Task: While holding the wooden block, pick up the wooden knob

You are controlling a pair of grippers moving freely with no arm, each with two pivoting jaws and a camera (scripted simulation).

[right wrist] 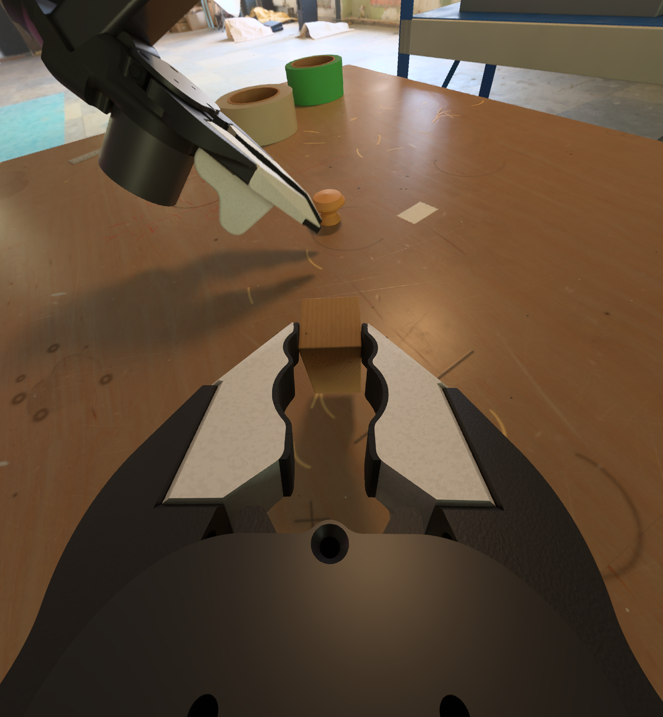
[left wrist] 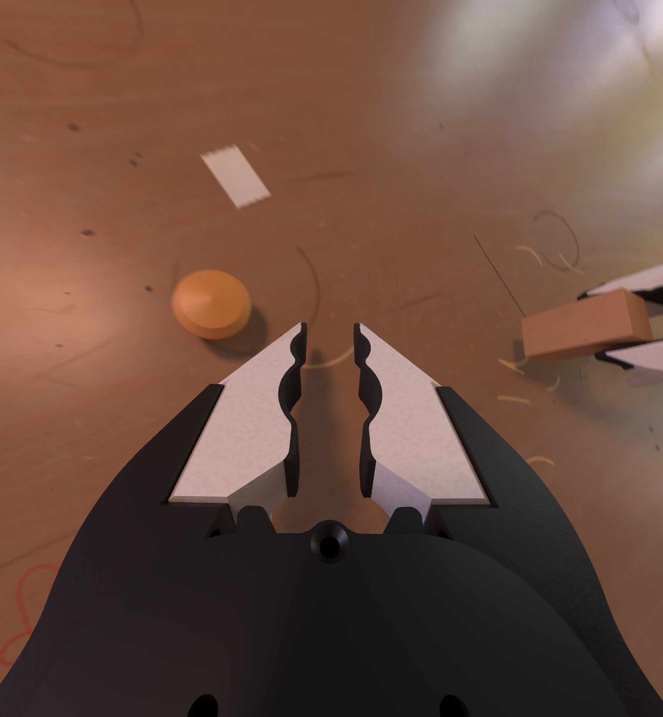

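Note:
The wooden knob (left wrist: 211, 303) stands upright on the brown table, ahead and to the left of my left gripper (left wrist: 330, 329). The left gripper is open and empty, tilted down above the table. In the right wrist view the knob (right wrist: 329, 206) shows just past the tips of the left gripper (right wrist: 314, 224). My right gripper (right wrist: 330, 333) is shut on the wooden block (right wrist: 330, 341) and holds it above the table. In the left wrist view the block (left wrist: 582, 328) and the right gripper (left wrist: 590, 325) show at the right edge.
A beige tape roll (right wrist: 262, 112) and a green tape roll (right wrist: 315, 79) stand at the table's far side. A white strip of tape (left wrist: 236, 180) is stuck to the table beyond the knob. Wood shavings lie scattered about. A blue-framed bench (right wrist: 535, 35) stands behind the table.

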